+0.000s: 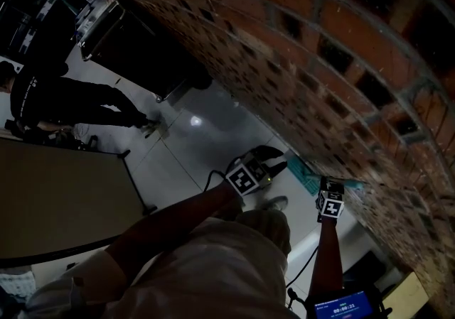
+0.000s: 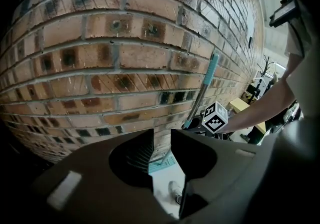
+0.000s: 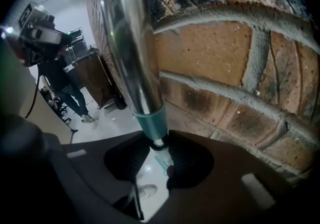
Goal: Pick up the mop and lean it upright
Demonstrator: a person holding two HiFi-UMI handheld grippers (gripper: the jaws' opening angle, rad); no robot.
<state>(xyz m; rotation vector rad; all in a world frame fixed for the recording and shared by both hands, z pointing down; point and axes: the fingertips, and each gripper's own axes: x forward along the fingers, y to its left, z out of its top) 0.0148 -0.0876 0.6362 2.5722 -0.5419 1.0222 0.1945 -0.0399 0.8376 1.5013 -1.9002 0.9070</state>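
The mop's silver pole (image 3: 130, 43) runs up along the brick wall (image 3: 240, 53). My right gripper (image 3: 159, 143) is shut on the pole just below its teal collar (image 3: 150, 123). The teal mop head (image 3: 162, 160) rests on the floor beneath it. In the left gripper view the pole (image 2: 207, 81) leans on the wall, with the right gripper's marker cube (image 2: 215, 117) beside it and the mop head (image 2: 162, 165) at the wall's foot. My left gripper (image 2: 161, 135) stands open and holds nothing. In the head view the left gripper (image 1: 276, 161) is left of the mop head (image 1: 302, 168). The right gripper (image 1: 333, 186) is close to the wall.
The brick wall (image 1: 341, 62) fills the right side. A person in dark clothes (image 1: 64, 97) stands at the far left by a black cabinet (image 1: 135, 40). A brown table (image 1: 57, 197) is at the near left. My shoe (image 1: 274, 202) is on the pale floor.
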